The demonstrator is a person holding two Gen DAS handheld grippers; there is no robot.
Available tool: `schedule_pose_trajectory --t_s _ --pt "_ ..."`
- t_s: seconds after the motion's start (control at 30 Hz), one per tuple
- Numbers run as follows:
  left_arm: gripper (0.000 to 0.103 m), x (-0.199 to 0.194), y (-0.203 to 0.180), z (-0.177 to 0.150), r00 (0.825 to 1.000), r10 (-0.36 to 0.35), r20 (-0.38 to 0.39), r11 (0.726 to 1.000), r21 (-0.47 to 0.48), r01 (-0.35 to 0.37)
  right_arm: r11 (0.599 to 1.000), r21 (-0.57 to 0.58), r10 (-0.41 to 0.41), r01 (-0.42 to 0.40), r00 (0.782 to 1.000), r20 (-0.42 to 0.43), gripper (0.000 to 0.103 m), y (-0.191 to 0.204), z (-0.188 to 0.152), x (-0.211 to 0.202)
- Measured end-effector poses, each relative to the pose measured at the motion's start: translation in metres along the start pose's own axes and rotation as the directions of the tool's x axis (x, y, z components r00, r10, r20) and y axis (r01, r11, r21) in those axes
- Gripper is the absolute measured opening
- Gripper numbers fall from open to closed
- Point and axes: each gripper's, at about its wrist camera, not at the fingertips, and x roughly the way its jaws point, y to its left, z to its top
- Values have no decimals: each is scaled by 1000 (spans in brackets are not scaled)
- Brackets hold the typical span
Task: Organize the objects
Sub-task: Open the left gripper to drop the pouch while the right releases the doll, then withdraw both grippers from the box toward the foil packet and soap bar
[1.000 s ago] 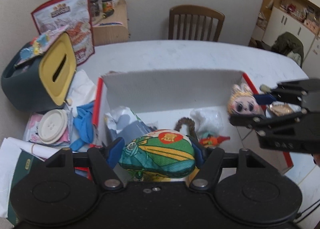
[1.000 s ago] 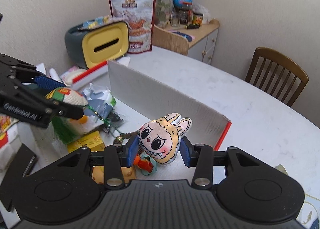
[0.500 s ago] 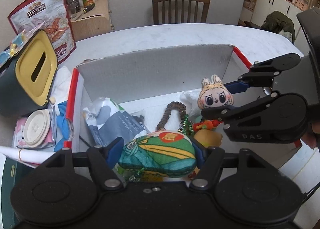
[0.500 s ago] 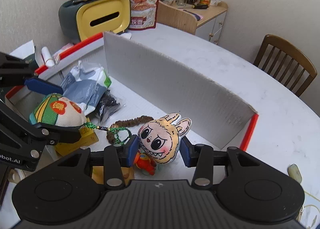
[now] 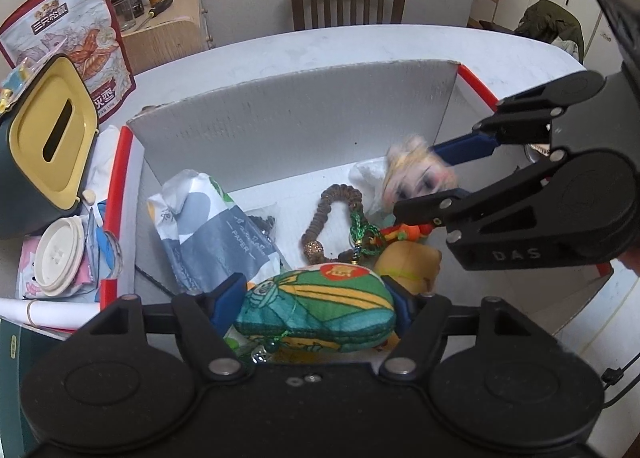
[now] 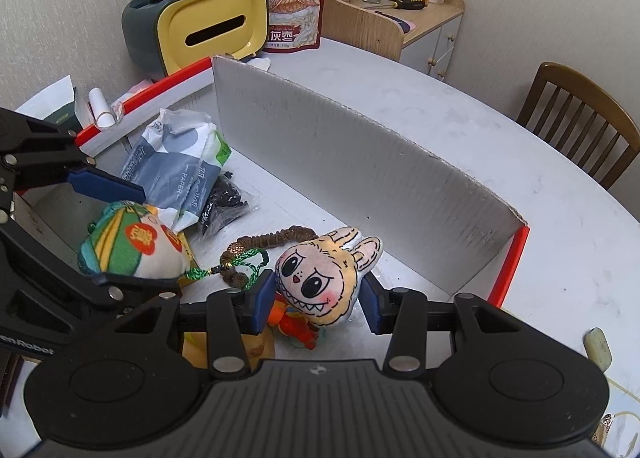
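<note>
**Toys could fall in a messy heap**

Left gripper [image 5: 313, 294] has a fat little pouch [image 5: 316, 314] between its two blue pads. The pads touch both sides of it, so it is held, but the jaws have just been opening a bit. The pouch hangs low over the near end of the box [image 6: 360, 178]. If the grip gets any looser, I think the pouch could slip out and land on the yellow thing [image 5: 412, 262] right under it.

Right gripper [image 6: 318, 298] is squeezed on a plush bunny head [image 6: 320, 274], also low over the box. The two grippers are near each other, so they might bump. The green cord [image 6: 244, 258] lies just beside both toys and could snag on a finger.

The pouch is cloth, puffy and round like a small pillow, with green and yellow stripes. The bunny head is soft and fuzzy, and would squash easily. The bead loop [image 6: 280, 238] is bumpy and brown. The paper pack [image 6: 180, 162] looks crinkly. The box is stiff ribbed card with a red edge.

Farther off, the table [image 6: 480, 138] is smooth and white. The tissue holder [image 6: 212, 26] is hard and rounded, and the chair [image 6: 580, 118] is wood.
</note>
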Motion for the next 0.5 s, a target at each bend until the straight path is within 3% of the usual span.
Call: schedule_pose_trajectory --t_s 0.17,0.5 --pt "73 4 -2 -1 1000 3 -14 1000 2 -3 1000 -11 10 -10 1000 13 57 2 -1 -8" --pt "81 1 -3 -4 1000 1 -10 1000 -17 -2 999 9 36 -36 998 60 57 2 -2 -32"
